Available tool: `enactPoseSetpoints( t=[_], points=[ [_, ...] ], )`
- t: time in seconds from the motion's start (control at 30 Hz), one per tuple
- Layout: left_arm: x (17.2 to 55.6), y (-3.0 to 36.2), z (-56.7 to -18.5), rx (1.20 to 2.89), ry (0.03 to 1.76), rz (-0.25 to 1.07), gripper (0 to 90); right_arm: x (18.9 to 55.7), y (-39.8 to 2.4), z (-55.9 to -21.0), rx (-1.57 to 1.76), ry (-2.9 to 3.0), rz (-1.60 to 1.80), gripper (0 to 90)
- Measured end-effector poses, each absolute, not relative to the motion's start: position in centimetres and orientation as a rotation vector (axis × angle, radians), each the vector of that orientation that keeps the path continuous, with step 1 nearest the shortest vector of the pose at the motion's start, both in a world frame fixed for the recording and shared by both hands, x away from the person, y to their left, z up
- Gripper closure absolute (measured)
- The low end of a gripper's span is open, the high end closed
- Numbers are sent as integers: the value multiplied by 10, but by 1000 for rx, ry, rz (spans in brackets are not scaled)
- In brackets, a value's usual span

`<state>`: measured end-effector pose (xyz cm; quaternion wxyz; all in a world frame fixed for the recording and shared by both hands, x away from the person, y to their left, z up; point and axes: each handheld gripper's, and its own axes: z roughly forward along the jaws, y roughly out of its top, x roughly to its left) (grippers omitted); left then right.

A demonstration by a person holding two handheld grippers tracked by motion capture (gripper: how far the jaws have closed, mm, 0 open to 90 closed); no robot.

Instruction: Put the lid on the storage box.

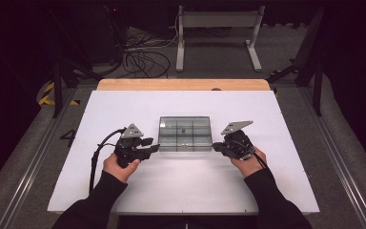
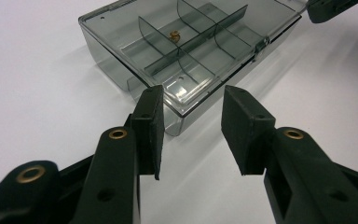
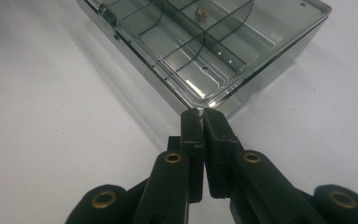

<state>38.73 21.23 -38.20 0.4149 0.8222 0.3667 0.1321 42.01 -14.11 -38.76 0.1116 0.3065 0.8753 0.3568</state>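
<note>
- Clear smoke-tinted compartment box (image 1: 185, 133), lid down, sits on the white tabletop (image 1: 124, 109) near its middle, between the two grippers.
- Thin dividers split the inside into a grid of compartments; the exact count cannot be read.
- One small brass-coloured part (image 2: 173, 35) lies in a middle compartment on the far side; the remaining compartments look empty.
- Left gripper (image 1: 151, 145) at the box's left near corner, fingers (image 2: 150, 126) roughly halfway apart. The corner sits just ahead of the gap; the pads do not press on it, nothing held.
- Right gripper (image 1: 215, 147) at the box's right near corner, fingers (image 3: 193, 135) pressed together, nothing between them. Tips right at the corner; contact cannot be told.
- High view: whole layout, a wooden strip (image 1: 183, 84) along the tabletop's far edge, both hands and dark sleeves.
- Left gripper view: a latch (image 2: 260, 45) on the box's front edge, and the other gripper's tip at the top right.
- Right gripper view: small holes in the lid near the corner.
</note>
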Motion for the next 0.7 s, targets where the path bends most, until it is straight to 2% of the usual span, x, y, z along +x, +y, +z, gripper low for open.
enactPoseSetpoints(
  t=[0.3, 0.43, 0.53, 0.7],
  points=[
    [386, 213, -381, 2056, 918, 333, 587, 417, -142, -381, 878, 2560, 1084, 872],
    [384, 214, -379, 2040, 905, 344, 562, 415, -140, -379, 850, 2551, 1106, 829],
    [382, 215, -376, 2015, 891, 359, 517, 412, -139, -375, 828, 2537, 1154, 742],
    [377, 217, -372, 1981, 856, 404, 386, 408, -139, -367, 796, 2495, 1238, 517]
  ],
)
